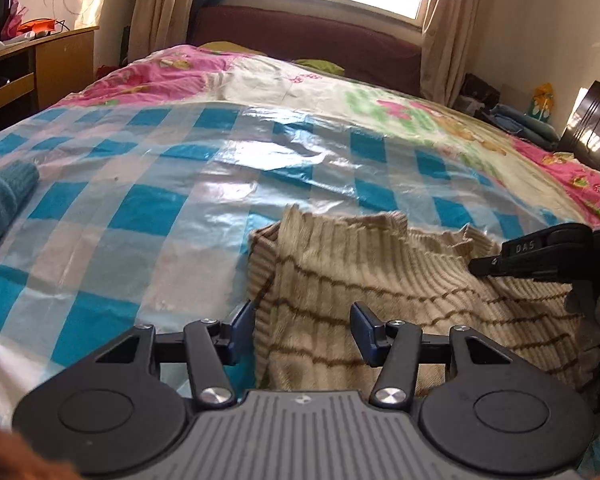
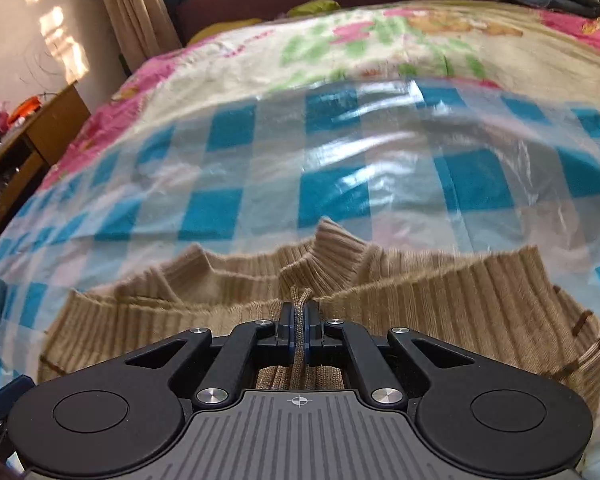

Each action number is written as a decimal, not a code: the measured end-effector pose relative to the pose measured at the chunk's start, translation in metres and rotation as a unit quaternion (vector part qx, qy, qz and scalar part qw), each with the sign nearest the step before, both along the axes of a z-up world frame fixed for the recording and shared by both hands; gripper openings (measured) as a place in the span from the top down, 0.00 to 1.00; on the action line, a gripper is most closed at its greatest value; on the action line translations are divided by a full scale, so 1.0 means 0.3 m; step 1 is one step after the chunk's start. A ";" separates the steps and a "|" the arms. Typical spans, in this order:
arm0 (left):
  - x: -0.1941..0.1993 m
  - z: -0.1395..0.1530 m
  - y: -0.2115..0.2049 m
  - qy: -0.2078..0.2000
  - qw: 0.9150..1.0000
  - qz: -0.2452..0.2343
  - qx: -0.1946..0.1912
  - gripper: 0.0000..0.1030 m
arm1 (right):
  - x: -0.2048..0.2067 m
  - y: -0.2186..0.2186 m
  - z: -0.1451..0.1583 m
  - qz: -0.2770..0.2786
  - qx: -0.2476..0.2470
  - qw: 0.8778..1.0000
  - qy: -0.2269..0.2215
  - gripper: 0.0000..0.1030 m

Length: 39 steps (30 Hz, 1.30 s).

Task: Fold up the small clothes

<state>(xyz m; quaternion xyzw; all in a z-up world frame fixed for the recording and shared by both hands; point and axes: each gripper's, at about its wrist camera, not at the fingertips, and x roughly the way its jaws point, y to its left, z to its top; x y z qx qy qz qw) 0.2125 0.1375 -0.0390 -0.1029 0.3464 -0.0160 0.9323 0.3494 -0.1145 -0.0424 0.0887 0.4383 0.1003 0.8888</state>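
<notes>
A beige ribbed sweater [image 1: 400, 292] with thin brown stripes lies on a bed [image 1: 340, 92], on a shiny blue-checked plastic sheet [image 1: 148, 208] spread over a floral quilt [image 1: 440, 120]. The left claw [image 1: 302, 328] stands spread over the sweater's near left edge; one finger is over the sheet just beside the knit, the other over the knit, and neither pad presses the cloth. The right claw [image 2: 299, 334] is pressed together, pinching a raised fold of the sweater [image 2: 440, 304] at its ribbed hem, the fabric bunched and pulled up between the pads. In the left view, the right claw [image 1: 500, 262] reaches in from the right onto the sweater's far right part. A teal knit [image 1: 4, 200] lies on the sheet, well apart to the left.
</notes>
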 end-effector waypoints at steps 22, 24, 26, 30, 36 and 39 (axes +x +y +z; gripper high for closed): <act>-0.205 0.011 0.073 -0.015 0.999 0.029 -0.033 0.45 | -0.049 0.257 0.026 0.075 0.017 0.997 0.026 0.98; -0.213 0.017 0.076 -0.024 0.999 0.032 -0.034 0.45 | -0.052 0.247 0.062 0.073 0.020 0.997 0.006 0.98; -0.221 0.020 0.089 -0.027 0.998 0.039 -0.043 0.45 | -0.044 0.237 0.098 0.066 0.024 0.997 -0.013 0.99; -0.244 0.022 0.107 -0.029 0.997 0.036 -0.061 0.45 | -0.013 0.230 0.116 0.047 0.043 0.998 -0.024 0.99; -0.224 -0.026 0.076 0.013 0.997 -0.001 -0.072 0.46 | -0.012 0.302 -0.004 0.070 -0.022 0.997 0.005 0.98; -0.213 -0.055 0.075 0.041 0.998 0.017 -0.044 0.54 | -0.016 0.258 0.028 0.058 0.009 0.998 0.013 0.92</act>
